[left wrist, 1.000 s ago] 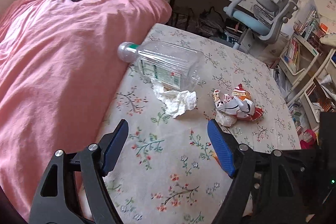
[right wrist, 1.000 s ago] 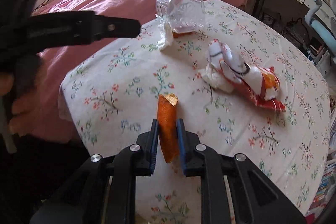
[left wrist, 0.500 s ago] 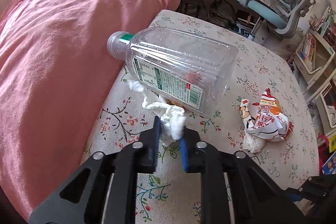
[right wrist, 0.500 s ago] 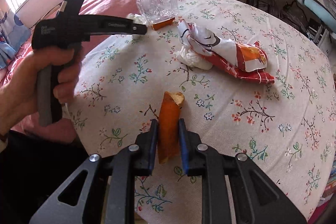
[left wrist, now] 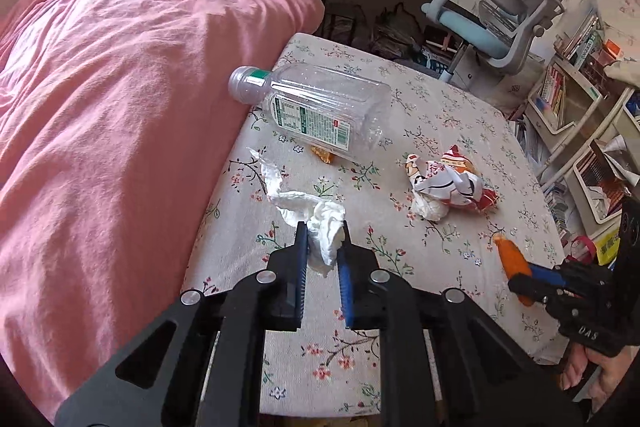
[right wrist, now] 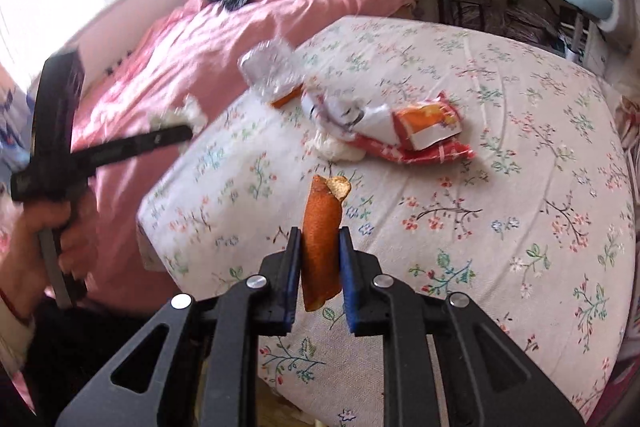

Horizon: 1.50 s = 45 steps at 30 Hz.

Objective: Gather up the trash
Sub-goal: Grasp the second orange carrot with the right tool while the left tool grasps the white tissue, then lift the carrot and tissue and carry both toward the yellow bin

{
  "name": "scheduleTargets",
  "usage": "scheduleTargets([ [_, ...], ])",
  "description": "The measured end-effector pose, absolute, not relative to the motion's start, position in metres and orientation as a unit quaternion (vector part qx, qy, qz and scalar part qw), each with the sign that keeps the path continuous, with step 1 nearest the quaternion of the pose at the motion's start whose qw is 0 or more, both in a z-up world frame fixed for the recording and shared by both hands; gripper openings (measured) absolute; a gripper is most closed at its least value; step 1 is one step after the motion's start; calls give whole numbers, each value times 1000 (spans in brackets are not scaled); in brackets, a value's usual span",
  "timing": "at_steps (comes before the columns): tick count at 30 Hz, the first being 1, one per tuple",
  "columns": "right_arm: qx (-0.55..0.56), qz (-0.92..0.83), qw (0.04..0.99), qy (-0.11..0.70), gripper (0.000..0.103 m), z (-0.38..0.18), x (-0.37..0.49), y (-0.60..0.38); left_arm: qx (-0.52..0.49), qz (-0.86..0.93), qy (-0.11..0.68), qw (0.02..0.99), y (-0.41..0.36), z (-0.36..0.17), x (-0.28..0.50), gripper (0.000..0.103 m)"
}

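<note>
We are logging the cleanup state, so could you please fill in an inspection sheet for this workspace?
Surface: table under a floral cloth.
Job's things: plastic bottle lying on its side; crumpled snack wrapper; small orange scrap by the bottle.
Clutter: nothing seen.
Grippers: left gripper shut on white tissue; right gripper shut on orange peel.
Cables: nothing seen.
Surroundings: pink bed, desk chair, bookshelves.

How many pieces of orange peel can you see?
2. One orange peel is pinched in the right gripper. A smaller peel piece lies on the table, tucked against the plastic bottle. More could be hidden under the trash.
</note>
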State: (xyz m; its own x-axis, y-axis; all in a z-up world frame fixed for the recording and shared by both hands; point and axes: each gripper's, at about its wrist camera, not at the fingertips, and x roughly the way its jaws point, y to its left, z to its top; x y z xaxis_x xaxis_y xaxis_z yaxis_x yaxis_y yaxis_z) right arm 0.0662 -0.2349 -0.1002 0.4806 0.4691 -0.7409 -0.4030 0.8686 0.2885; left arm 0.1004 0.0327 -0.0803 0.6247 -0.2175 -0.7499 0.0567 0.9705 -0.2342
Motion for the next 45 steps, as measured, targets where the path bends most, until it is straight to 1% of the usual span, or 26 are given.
scheduleTargets([
  [6,124,244,868,415,19,-86,58,-261,-64,-67,395,914,16,-57,69,14],
  [15,163,249,884,362,19,-53,23,-269,-32,-70,339,938,-8,-28,36,14],
  [28,200,243,902,296,19,-33,-26,-284,-17,-79,290,954,-27,-7,-8,14],
  [39,194,222,909,294,19,-38,-22,-287,8,-84,271,959,-36,-2,-22,14],
  [45,174,226,911,299,19,-38,-21,-277,16,-87,266,960,-41,-1,-22,14],
])
